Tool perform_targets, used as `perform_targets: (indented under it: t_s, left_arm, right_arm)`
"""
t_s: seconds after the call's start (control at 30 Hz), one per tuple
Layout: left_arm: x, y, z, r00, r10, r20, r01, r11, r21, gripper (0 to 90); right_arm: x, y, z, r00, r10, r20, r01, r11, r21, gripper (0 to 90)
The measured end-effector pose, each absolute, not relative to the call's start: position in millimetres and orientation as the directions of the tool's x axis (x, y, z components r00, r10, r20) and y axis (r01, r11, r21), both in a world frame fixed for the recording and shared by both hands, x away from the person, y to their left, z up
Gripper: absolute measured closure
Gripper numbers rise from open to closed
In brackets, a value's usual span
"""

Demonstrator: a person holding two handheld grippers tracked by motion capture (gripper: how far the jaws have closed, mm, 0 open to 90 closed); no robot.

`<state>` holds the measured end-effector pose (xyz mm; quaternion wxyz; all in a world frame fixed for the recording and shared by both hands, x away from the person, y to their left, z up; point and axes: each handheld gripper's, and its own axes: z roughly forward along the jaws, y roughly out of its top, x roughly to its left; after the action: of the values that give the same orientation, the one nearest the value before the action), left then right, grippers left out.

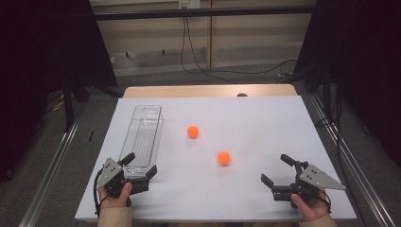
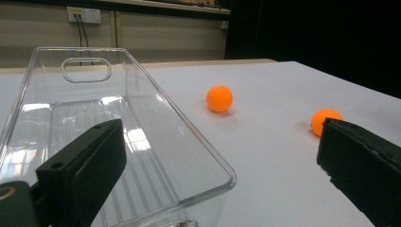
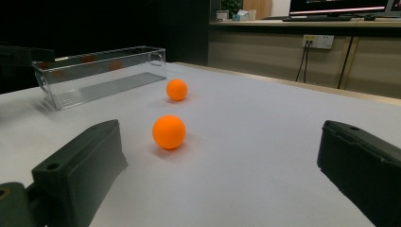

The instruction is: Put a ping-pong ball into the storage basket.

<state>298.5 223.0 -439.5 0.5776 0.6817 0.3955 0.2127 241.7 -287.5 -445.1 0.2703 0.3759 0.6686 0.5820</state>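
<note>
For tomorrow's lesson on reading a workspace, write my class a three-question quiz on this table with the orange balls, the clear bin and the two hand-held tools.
1. True or false: one orange ball already lies inside the clear bin.
2. Multiple choice: the left tool is (A) shut on a ball, (B) open at the near end of the bin, (C) lying inside the bin.
3. Which ball is closer to the right tool: the near ball or the far ball?

Key
1. False: both balls sit on the white table, and the bin holds nothing.
2. B.
3. The near ball.
</note>
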Motion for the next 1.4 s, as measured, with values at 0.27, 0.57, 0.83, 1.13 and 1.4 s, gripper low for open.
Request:
perform_targets:
  t_s: [0.27,0.57,0.83,1.13,1.4]
  left_arm:
    - [299,220,-438,0.606,0.775,-0.18,0.295,-0.01,0.955,2.2]
    - [301,211,-436,0.636,0.751,-0.179,0.295,-0.022,0.955,2.2]
    - [303,203,-434,0.652,0.735,-0.186,0.304,-0.029,0.952,2.2]
    - [306,192,-431,0.675,0.718,-0.17,0.297,-0.054,0.953,2.2]
    - [308,182,-430,0.675,0.714,-0.186,0.315,-0.051,0.948,2.0]
  right_arm:
    - [241,-288,-445,-0.574,0.816,0.072,0.187,0.045,0.981,0.7]
    - [241,-288,-445,-0.572,0.817,0.072,0.187,0.045,0.981,1.0]
    - [240,-288,-445,-0.571,0.818,0.07,0.188,0.048,0.981,1.3]
    - [240,-289,-445,-0.571,0.818,0.071,0.184,0.044,0.982,1.6]
    - [239,-289,-445,-0.569,0.819,0.07,0.185,0.045,0.982,1.7]
